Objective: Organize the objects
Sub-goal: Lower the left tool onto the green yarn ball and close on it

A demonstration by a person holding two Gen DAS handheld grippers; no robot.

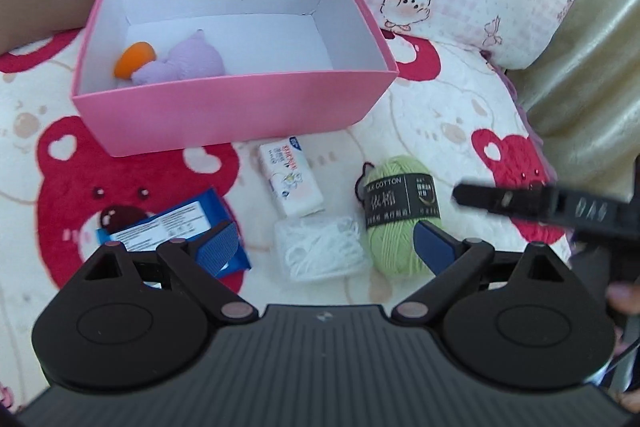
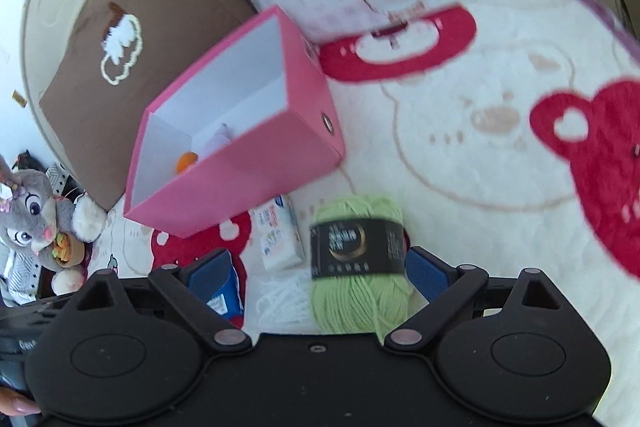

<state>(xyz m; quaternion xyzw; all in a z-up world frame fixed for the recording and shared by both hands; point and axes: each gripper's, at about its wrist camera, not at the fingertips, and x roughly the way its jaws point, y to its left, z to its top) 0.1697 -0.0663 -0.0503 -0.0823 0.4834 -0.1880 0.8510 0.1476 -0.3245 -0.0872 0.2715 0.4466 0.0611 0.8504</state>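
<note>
Left wrist view looks down on a bear-print blanket (image 1: 440,99) with a pink box (image 1: 224,115) at the far side. Inside the box, at its left end, lie a lilac plush toy (image 1: 188,61) and an orange piece (image 1: 132,59) touching it. Near the box, from left to right, lie a blue packet (image 1: 168,223), a white tissue pack (image 1: 290,179), a clear bag of white floss picks (image 1: 320,251) and a green yarn ball (image 1: 396,215) with a black label. The left gripper (image 1: 328,251) hangs above them with its fingers spread wide and nothing between the pads; the floss bag shows in the gap. The right gripper (image 1: 540,205) enters blurred at the right edge of this view.

Right wrist view shows the right gripper's own fingers (image 2: 426,275) released and empty, with the yarn ball (image 2: 360,267) lying on the blanket between them, just beside the right-hand pad. The pink box (image 2: 248,179) sits beyond to the left, a brown cushion (image 2: 140,39) behind it, and a grey plush rabbit (image 2: 36,211) at the far left edge.
</note>
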